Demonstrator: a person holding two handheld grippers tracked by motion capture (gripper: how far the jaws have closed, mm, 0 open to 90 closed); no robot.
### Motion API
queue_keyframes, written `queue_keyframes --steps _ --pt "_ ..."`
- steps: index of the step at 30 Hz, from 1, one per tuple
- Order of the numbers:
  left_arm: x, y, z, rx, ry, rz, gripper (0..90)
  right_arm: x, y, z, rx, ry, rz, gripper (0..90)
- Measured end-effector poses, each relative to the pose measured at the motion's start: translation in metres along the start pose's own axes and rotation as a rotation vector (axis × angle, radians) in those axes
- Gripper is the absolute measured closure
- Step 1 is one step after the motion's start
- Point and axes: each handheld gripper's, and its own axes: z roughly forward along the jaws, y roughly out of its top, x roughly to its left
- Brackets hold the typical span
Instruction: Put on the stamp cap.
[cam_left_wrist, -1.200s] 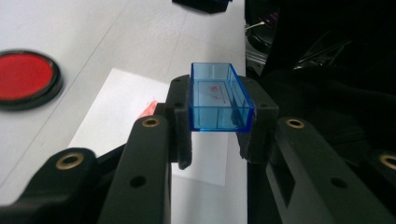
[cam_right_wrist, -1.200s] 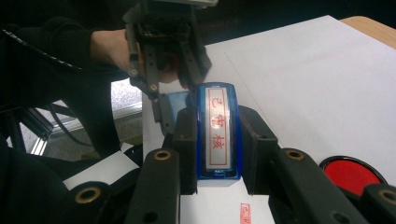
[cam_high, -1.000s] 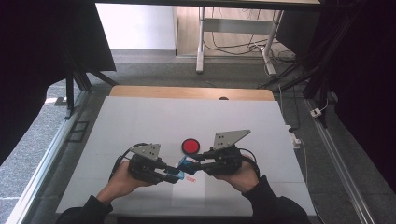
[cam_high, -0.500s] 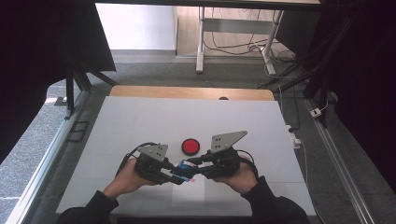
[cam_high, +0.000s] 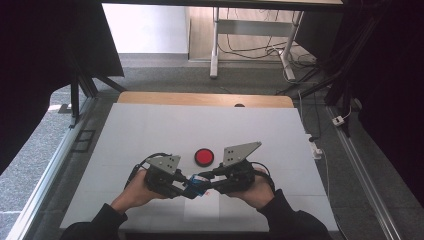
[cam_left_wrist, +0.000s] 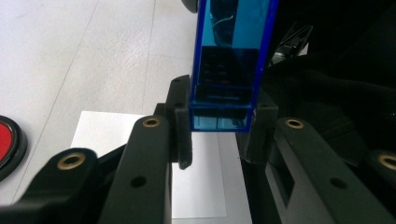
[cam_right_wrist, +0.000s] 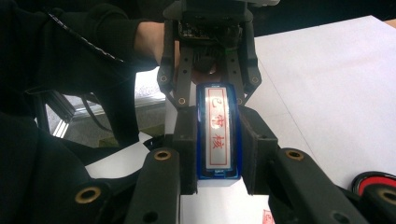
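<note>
**Together, both hand-held grippers clamp one blue stamp**

Low over the near edge of the white counter, the person's two forearms come in from below and angle inward, so the grippers meet tip to tip. The left hand-held gripper has its jaws closed on one end of a translucent blue stamp block. The right hand-held gripper is clamped on the other end, with the block's white face and red characters turned toward its camera. A red round pad lies on the counter just beyond the grippers. A white paper sheet lies beneath them.
</note>
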Motion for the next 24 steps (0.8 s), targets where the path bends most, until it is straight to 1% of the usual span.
queue_keyframes --steps 5,7,10,14,16,18,20,21,23,24 --pt "-0.0002 -0.0004 -0.0032 -0.032 -0.008 0.004 69.0 -0.0006 -0.0002 -0.0005 -0.026 0.008 0.01 71.5" --pt "-0.001 0.0 -0.0048 -0.048 -0.007 0.015 69.0 -0.0012 -0.0006 -0.0011 -0.04 0.017 0.022 71.5" --pt "-0.0027 0.001 -0.0062 -0.053 -0.002 0.029 69.1 -0.002 -0.0013 -0.0015 -0.06 0.03 0.033 71.5" --pt "-0.0027 0.0012 -0.007 -0.065 -0.002 0.03 69.1 -0.0019 -0.0014 -0.0026 -0.078 0.032 0.03 71.5" --pt "-0.0023 0.0005 -0.0062 -0.063 0.003 0.033 68.9 -0.0022 -0.0015 -0.0025 -0.074 0.03 0.031 71.5" --pt "-0.0024 -0.0001 -0.0056 -0.058 0.006 0.036 68.7 -0.0021 -0.0018 -0.0018 -0.068 0.024 0.022 71.5" --pt "-0.0031 -0.0005 -0.0047 -0.05 0.022 0.045 68.4 -0.0012 -0.0015 -0.0011 -0.058 0.018 0.016 71.4" --pt "-0.0034 -0.0002 -0.004 -0.039 0.026 0.042 68.1 -0.0004 -0.001 -0.0007 -0.051 0.012 0.007 71.4" --pt "-0.0044 -0.0004 -0.0026 -0.028 0.047 0.045 66.8 0.0014 -0.0006 0.0005 -0.033 -0.004 -0.007 71.4" --pt "-0.0055 -0.0007 -0.0014 -0.024 0.067 0.05 64.3 0.0016 -0.0007 0.0011 -0.029 -0.009 -0.009 71.4"
